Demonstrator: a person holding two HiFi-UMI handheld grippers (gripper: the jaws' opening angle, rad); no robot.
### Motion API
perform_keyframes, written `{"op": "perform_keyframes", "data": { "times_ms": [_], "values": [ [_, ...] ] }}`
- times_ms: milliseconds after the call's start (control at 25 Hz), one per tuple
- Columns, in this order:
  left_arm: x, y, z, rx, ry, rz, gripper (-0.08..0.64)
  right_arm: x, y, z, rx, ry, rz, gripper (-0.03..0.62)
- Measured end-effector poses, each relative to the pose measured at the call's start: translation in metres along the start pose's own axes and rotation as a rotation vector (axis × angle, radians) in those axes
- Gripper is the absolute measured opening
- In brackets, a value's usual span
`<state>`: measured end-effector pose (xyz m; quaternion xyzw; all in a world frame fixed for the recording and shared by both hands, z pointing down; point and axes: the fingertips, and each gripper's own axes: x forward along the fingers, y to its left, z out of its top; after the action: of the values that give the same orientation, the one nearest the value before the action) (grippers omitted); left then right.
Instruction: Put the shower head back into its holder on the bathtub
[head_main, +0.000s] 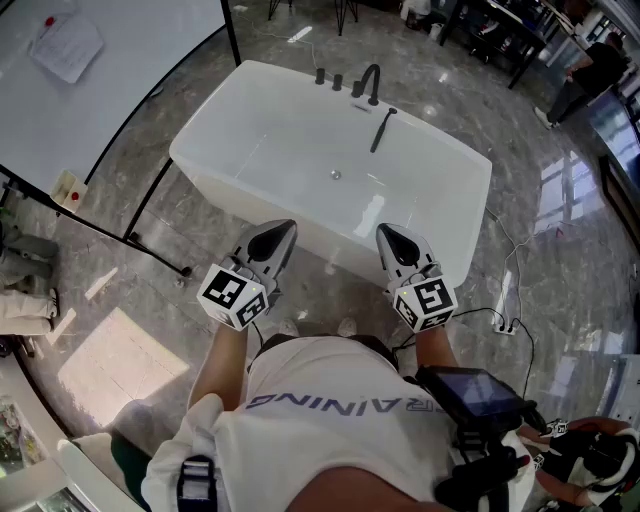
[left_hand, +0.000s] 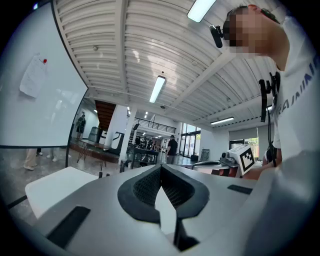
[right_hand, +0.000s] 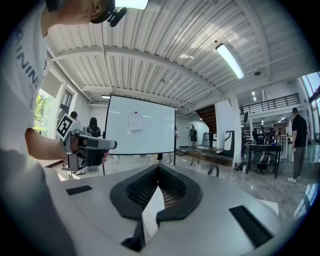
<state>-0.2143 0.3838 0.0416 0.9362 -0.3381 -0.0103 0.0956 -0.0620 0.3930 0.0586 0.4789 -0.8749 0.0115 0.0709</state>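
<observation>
Shower head (head_main: 383, 130) lies on the bathtub (head_main: 205, 140), just beside the faucet (head_main: 369, 83).

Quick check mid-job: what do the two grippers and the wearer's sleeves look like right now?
The left gripper and right gripper share the same build: grey tapered shells with black, mesh-textured jaw pads. Each carries a white cube printed with black square markers at its rear. The person wears a white short-sleeved T-shirt with dark lettering.
</observation>
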Motion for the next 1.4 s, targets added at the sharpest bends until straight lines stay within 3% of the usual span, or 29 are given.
{"op": "perform_keyframes", "data": {
  "times_ms": [840, 1400],
  "values": [
    [0.024, -0.008, -0.006, -0.013, 0.015, -0.016, 0.017, -0.013, -0.027, -0.013, 0.017, 0.001, -0.049, 0.011],
    [0.134, -0.08, -0.021, 0.037, 0.075, -0.049, 0.017, -0.081, -0.149, -0.052, 0.1, -0.014, -0.132, 0.011]
  ]
}}
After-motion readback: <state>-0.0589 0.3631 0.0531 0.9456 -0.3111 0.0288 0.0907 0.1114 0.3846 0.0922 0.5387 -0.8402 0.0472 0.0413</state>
